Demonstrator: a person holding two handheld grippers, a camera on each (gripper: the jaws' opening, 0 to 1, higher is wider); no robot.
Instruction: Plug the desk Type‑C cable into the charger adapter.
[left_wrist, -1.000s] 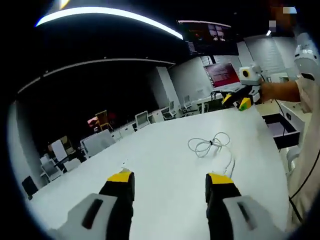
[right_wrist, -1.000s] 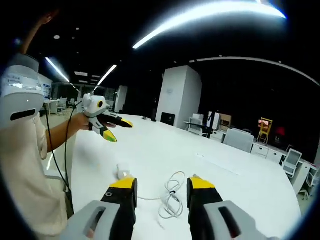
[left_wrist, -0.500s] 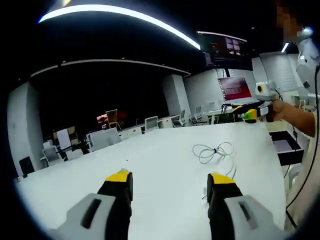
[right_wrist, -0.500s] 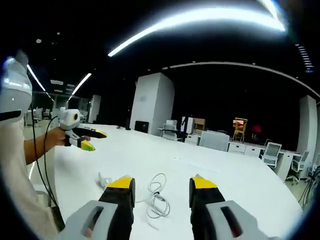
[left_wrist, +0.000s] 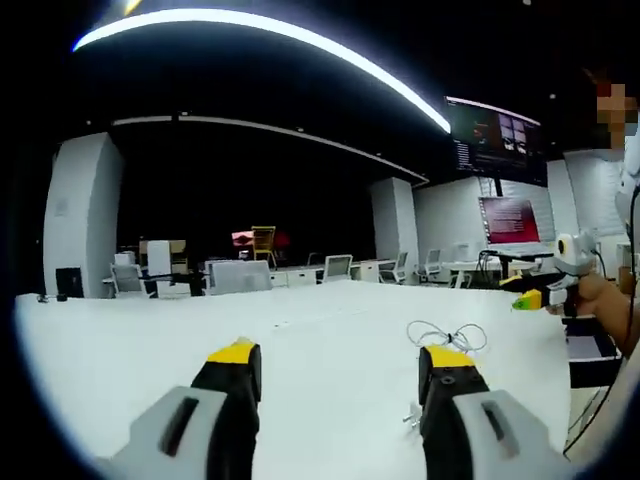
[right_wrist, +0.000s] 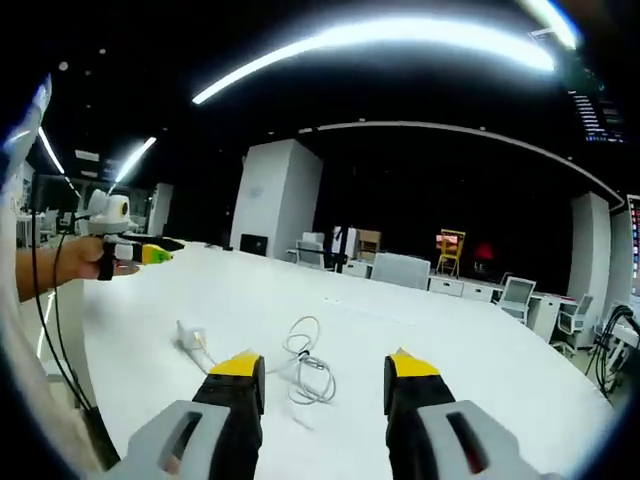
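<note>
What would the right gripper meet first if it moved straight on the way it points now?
Probably the coiled white cable, which lies on the white table just ahead of the open right gripper; depth is hard to judge.

white table (right_wrist: 520, 380) | coiled white cable (right_wrist: 310, 365) | white adapter (right_wrist: 190, 335)

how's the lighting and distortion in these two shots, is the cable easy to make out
Left gripper view: dark room, a blown-out ceiling light strip bent by the fisheye, the coiled white cable small and faint on the bright white table. Right gripper view: same glare overhead, but the cable reads clearly, with the small white charger adapter slightly soft.
</note>
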